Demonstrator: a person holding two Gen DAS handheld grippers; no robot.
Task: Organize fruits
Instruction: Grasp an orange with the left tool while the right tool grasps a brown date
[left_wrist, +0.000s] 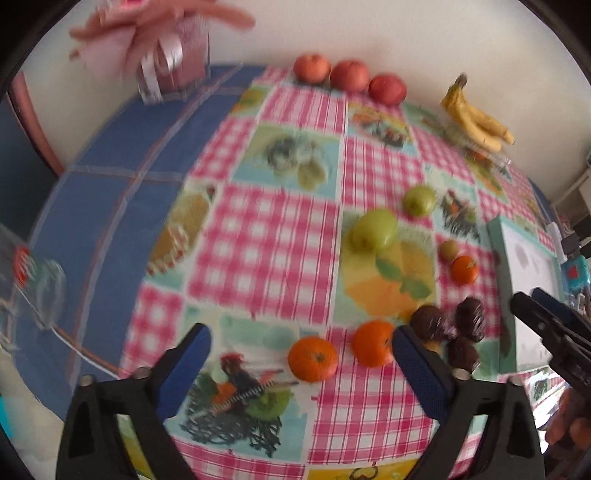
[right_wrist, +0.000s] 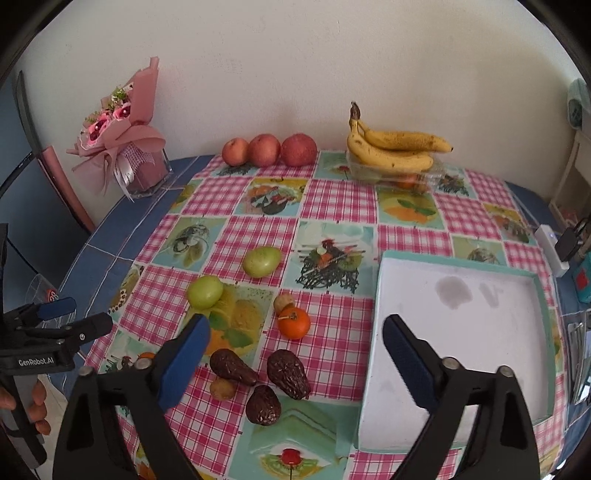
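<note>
Both grippers empty, jaws spread wide. L gripper (left_wrist: 301, 354) low over front of cloth (left_wrist: 258, 229), 2 oranges (left_wrist: 313, 359) right between/ahead of fingers. R gripper (right_wrist: 295, 350) hovering above dark fruits (right_wrist: 288, 373), near tray (right_wrist: 461, 435) edge.

Fruit locs: 3 apples (right_wrist: 269, 149) in row at back by wall; bananas (right_wrist: 395, 146) on clear box (right_wrist: 428, 177) back right; 2 green fruits (right_wrist: 261, 261) mid-cloth; 3rd orange (right_wrist: 293, 323) touching small brown fruit (right_wrist: 283, 302); 3 dark fruits clustered front, close to tray. Tray bare inside, nothing sorted into it yet, so prob early in task.

Likely step: L picks nearest orange. Tips:
- centre jaws on orange w/ pads either side at widest part, not on top
- drop low before closing, round fruit rolls if nudged
- close gently, skin soft
- watch 2nd orange just beside, avoid bumping
- keep L clear of R, both working same front area near tray

L view motion-blurred, fine detail unclear.
</note>
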